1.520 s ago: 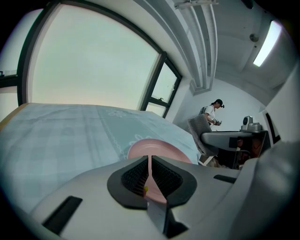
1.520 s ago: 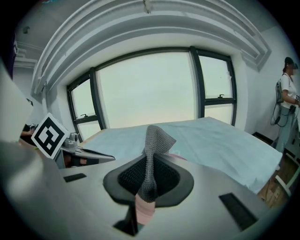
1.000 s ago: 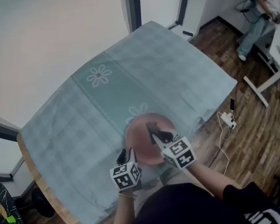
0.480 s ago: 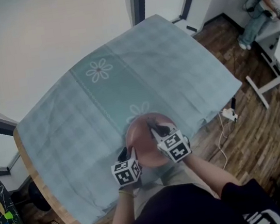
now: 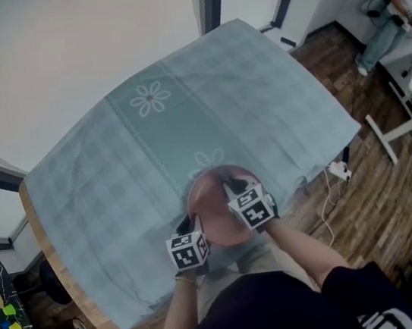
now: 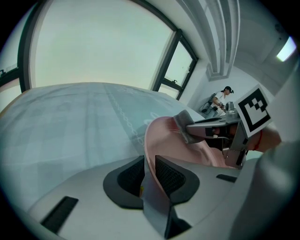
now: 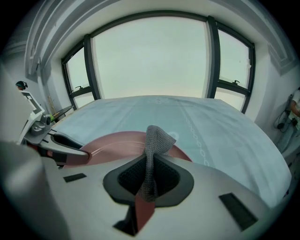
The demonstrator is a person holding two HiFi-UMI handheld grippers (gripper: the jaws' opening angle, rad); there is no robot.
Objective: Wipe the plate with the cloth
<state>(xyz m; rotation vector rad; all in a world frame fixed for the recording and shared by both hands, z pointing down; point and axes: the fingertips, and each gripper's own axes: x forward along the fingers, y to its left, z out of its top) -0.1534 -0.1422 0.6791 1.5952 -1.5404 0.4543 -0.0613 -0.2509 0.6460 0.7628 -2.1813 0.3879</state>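
Note:
A pink plate (image 5: 214, 211) rests near the table's front edge. My left gripper (image 5: 187, 225) is at the plate's left rim. In the left gripper view the rim (image 6: 154, 140) runs between the two dark pads (image 6: 169, 174), which press on it; the jaws have just been closing. My right gripper (image 5: 233, 189) hovers over the plate's right half, shut on a grey knit cloth (image 7: 154, 140) that sticks up from its pads. The left gripper view shows the cloth (image 6: 185, 123) against the plate's inner face. From the right gripper view, the plate (image 7: 119, 144) lies just ahead.
A pale green checked tablecloth with flower motifs (image 5: 150, 98) covers the table. Its wooden edge (image 5: 51, 259) shows at the left. A wooden floor (image 5: 365, 205) with a power strip and cable (image 5: 337, 171) lies to the right. A person (image 5: 390, 13) works at a far desk.
The right gripper with the cloth has come down closer onto the plate. The left gripper has settled at the plate's rim and hardly shifted.

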